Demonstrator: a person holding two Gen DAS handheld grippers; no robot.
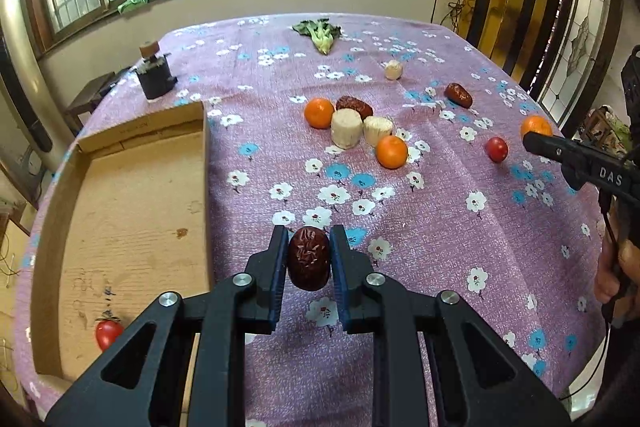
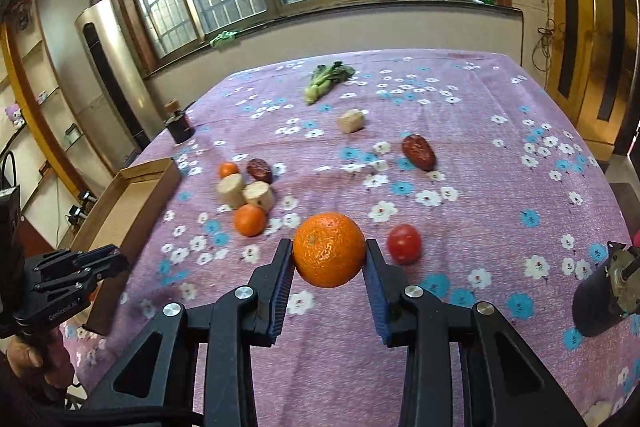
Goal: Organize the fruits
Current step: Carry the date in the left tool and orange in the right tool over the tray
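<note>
Tomato already in cardboard tray at lower left, red date clamped in left gripper, orange clamped in right gripper, other fruits scattered mid-frame, sorting barely begun

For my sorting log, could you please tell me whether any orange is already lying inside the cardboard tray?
No, the cardboard tray holds only a small red tomato near its front corner.
</note>
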